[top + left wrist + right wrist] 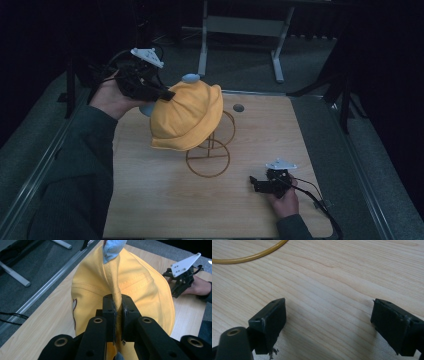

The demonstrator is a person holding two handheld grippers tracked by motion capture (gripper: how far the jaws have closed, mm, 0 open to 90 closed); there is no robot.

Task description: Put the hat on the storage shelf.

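Note:
A yellow cap [187,117] with a pale blue button on top hangs over a wire stand [209,152] on the wooden table. My left gripper [167,95] is shut on a fold of the cap's crown at its upper left. In the left gripper view the jaws pinch a ridge of yellow cloth [117,293], and the left gripper [118,308] holds it tight. My right gripper [254,183] rests low on the table at the front right, jaws wide apart. In the right gripper view my right gripper [328,320] has bare wood between its fingers.
The stand's ring base [249,257] lies on the table [150,200] left of the right gripper. A small round hole [238,107] sits near the table's far edge. A grey desk frame [240,30] stands beyond, with carpeted floor on both sides.

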